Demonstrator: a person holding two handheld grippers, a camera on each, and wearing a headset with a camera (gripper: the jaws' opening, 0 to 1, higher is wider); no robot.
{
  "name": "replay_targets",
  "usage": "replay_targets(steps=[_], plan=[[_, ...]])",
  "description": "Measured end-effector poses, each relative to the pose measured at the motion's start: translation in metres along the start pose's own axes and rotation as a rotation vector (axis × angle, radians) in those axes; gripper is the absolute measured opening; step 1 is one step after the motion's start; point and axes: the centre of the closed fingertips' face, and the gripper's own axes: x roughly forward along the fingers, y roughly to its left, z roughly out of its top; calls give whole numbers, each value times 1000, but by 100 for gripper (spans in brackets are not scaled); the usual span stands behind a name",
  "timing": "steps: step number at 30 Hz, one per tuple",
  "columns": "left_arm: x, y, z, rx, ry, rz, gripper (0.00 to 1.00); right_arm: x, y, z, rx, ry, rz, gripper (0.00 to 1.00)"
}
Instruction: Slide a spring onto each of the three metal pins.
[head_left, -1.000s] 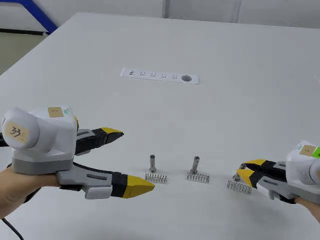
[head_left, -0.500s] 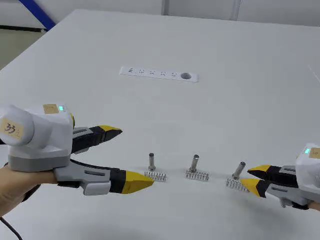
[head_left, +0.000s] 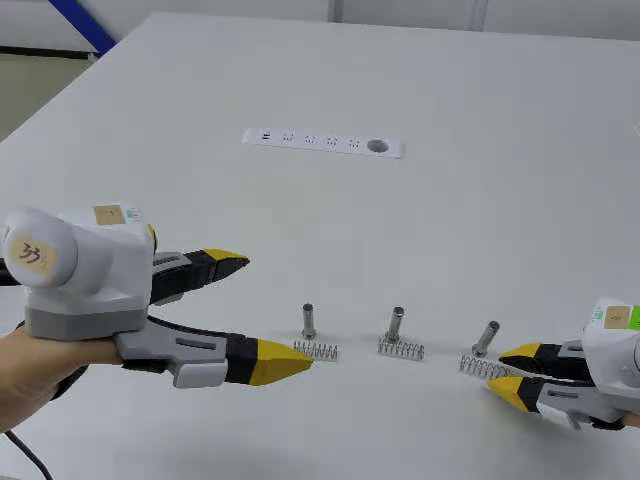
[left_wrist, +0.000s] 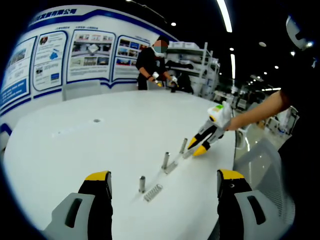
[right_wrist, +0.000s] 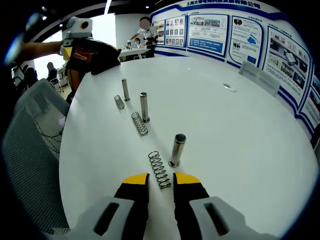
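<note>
Three short metal pins stand upright in a row on the white table: left pin (head_left: 308, 320), middle pin (head_left: 396, 322), right pin (head_left: 489, 336). In front of each pin a small spring lies flat: left spring (head_left: 315, 350), middle spring (head_left: 401, 349), right spring (head_left: 480, 367). My left gripper (head_left: 262, 312) hovers wide open just left of the left spring and holds nothing. My right gripper (right_wrist: 161, 180) is low on the table, its jaws a narrow gap apart around the near end of the right spring (right_wrist: 159, 170), beside the right pin (right_wrist: 176, 149).
A white power strip (head_left: 323, 142) is set flush in the table (head_left: 480, 200) farther back. A mesh chair (right_wrist: 35, 150) stands by the table's edge. People stand at a bench (left_wrist: 160, 65) far behind.
My right gripper has dropped from beside the right pin's top to the table and now straddles the right spring's end. The left gripper has barely moved; the head view shifted slightly.
</note>
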Motion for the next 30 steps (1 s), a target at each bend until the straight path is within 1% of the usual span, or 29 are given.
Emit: replay_targets(steps=[4, 6, 8, 10, 13, 16, 23, 26, 27, 30], plan=[[-1, 1, -4, 0, 13, 5, 88, 4, -2, -6, -4, 23, 18, 20], [-1, 1, -4, 0, 14, 7, 88, 3, -1, -4, 8, 9, 29, 20], [-2, 1, -5, -3, 13, 9, 88, 3, -1, -4, 9, 9, 35, 20], [-2, 2, -6, -2, 21, 13, 88, 4, 0, -4, 17, -1, 46, 20], [-1, 2, -7, -2, 22, 12, 88, 4, 0, -3, 18, -9, 49, 19], [0, 1, -5, -2, 19, 10, 88, 4, -2, -3, 25, -21, 49, 17], [0, 2, -5, 0, 20, 12, 88, 5, 0, -3, 22, -28, 65, 12], [-1, 2, -6, 1, 24, 13, 88, 5, 1, -3, 14, -32, 61, 12], [-1, 2, -6, 1, 26, 14, 88, 6, 1, -3, 0, -31, 55, 12], [-2, 2, -7, 3, 28, 14, 88, 5, 2, -3, 8, -29, 43, 11]])
